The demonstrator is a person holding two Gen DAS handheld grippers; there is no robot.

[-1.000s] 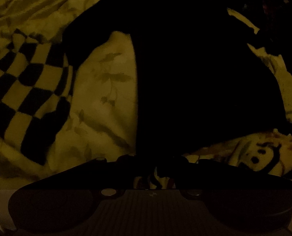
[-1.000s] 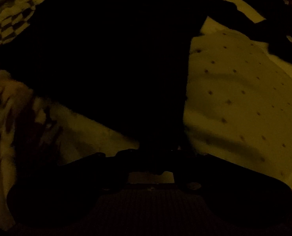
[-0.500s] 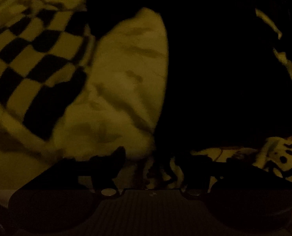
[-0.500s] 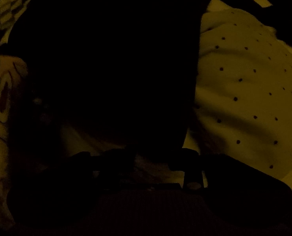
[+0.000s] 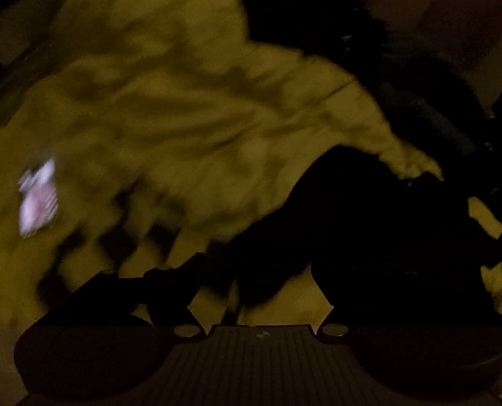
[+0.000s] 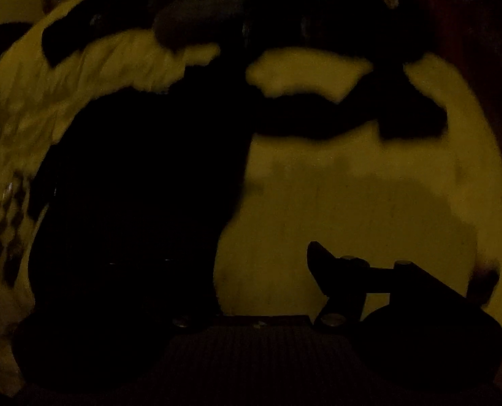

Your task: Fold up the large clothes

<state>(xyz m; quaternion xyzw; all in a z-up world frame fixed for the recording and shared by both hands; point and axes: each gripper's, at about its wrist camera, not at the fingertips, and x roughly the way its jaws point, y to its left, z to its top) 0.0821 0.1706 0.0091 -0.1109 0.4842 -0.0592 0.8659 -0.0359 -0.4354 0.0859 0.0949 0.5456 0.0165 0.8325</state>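
Note:
The scene is very dark. A large black garment [image 5: 369,223] lies on a pale bed cover; in the right wrist view it [image 6: 142,186] fills the left half, with a sleeve [image 6: 318,115] stretching right. My left gripper [image 5: 254,291] has its fingers spread apart, left finger [image 5: 180,284] visible, right finger lost against the black cloth. My right gripper [image 6: 261,270] is open: its right finger [image 6: 332,270] stands clear over the bare cover, its left finger is hidden in the dark garment.
A rumpled pale bed cover [image 5: 183,108] fills the left view, blurred. A black-and-white checked cloth [image 6: 7,223] lies at the left edge. A small pinkish-white object [image 5: 36,199] lies at the left. More dark clothes [image 5: 403,77] sit at the back.
Both grippers held the black garment's edge, then opened and pulled back. The left view swung away over the bed cover; the checked cloth slid down near its fingers.

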